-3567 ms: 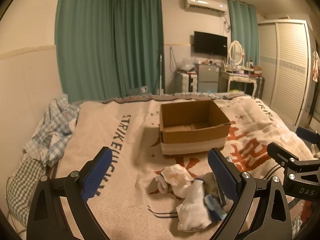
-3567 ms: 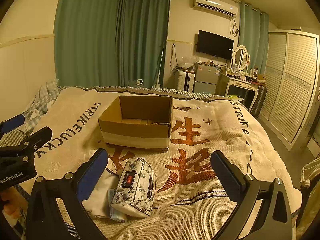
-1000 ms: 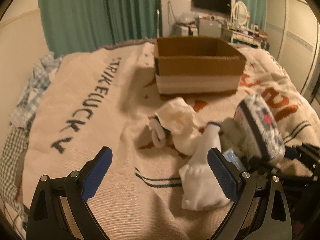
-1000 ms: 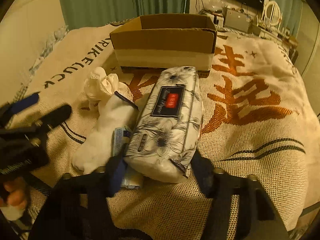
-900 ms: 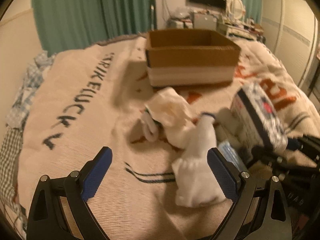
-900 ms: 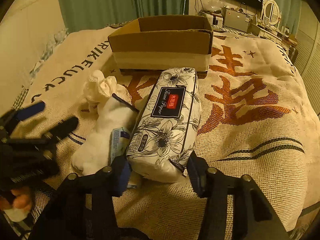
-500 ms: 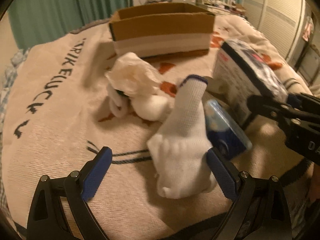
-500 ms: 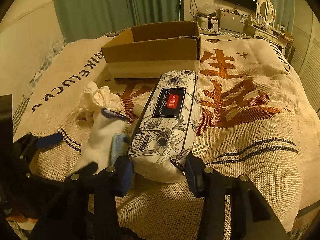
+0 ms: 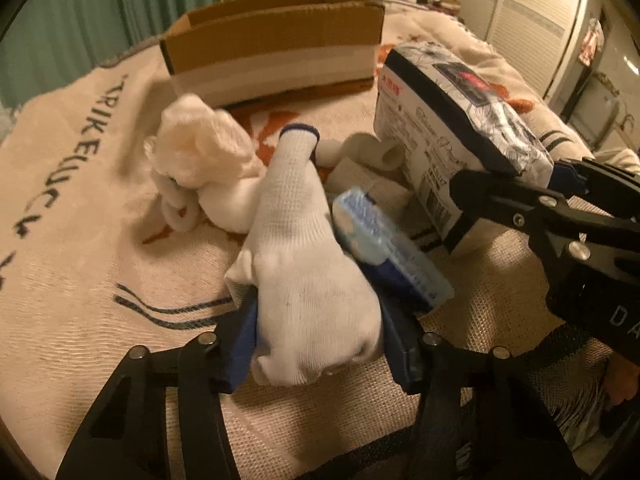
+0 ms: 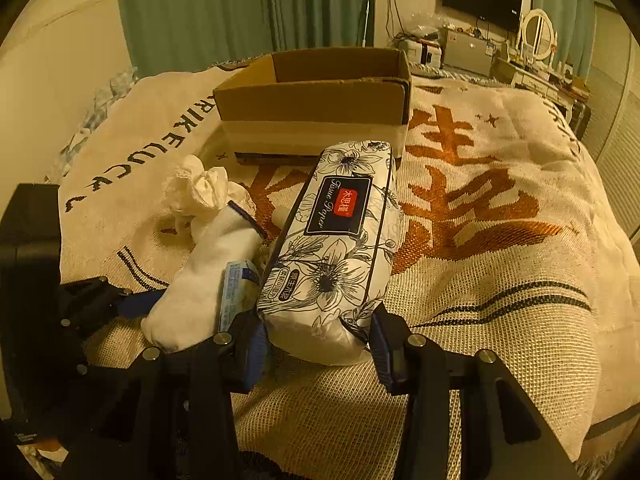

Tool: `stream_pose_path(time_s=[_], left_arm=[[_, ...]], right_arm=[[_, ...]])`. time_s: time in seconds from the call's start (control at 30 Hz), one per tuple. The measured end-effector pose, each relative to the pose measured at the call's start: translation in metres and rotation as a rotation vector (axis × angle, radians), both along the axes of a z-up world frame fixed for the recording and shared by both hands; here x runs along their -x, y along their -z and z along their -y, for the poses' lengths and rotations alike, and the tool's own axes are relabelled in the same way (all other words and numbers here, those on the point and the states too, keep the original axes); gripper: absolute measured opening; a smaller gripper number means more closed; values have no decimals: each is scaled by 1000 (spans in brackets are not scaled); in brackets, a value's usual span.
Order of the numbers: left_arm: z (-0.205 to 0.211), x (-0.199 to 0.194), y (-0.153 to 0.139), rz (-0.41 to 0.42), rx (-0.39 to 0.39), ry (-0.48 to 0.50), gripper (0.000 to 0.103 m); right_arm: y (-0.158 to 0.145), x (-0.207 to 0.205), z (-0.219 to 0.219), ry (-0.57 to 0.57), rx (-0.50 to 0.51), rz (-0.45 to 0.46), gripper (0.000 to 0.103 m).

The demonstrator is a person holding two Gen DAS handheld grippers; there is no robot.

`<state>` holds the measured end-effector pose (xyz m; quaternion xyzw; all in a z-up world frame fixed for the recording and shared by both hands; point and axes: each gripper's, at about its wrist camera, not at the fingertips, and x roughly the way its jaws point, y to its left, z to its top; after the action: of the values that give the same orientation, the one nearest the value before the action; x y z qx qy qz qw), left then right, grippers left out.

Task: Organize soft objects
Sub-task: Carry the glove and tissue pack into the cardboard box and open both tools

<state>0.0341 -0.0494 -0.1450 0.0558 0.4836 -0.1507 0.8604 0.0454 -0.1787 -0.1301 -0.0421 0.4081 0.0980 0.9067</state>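
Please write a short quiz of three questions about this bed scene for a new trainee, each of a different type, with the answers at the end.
1. True or false: the left gripper is closed on the white glove.
2. Multiple choice: what does the right gripper clamp? A) the crumpled white tissue B) the floral tissue pack C) the cardboard box
3. Fill in: the small blue packet lies between the white glove and the ____.

Key
1. True: its blue pads press both sides of the glove.
2. B
3. floral tissue pack
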Motion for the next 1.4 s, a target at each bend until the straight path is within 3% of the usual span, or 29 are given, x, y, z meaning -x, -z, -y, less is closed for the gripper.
stream_pose_path(time_s=[0.37, 0.67, 0.83, 1.13, 1.4], left_arm=[[-20, 19, -63, 182, 20, -104, 52], [-31, 6, -129, 342, 47, -129, 52], [-28, -14, -151, 417, 12, -135, 52], [-32, -85, -161, 446, 20, -142, 52], [-30, -166, -140, 433, -16, -150, 52]], right_arm=[[-38, 25, -7, -20, 4, 104, 42], [-111, 31, -14, -68, -27, 259, 42], [-147, 19, -17, -94, -27, 334, 42], [-176, -54, -15, -119, -45, 383, 42], [-158, -151, -16, -139, -51, 337, 42]])
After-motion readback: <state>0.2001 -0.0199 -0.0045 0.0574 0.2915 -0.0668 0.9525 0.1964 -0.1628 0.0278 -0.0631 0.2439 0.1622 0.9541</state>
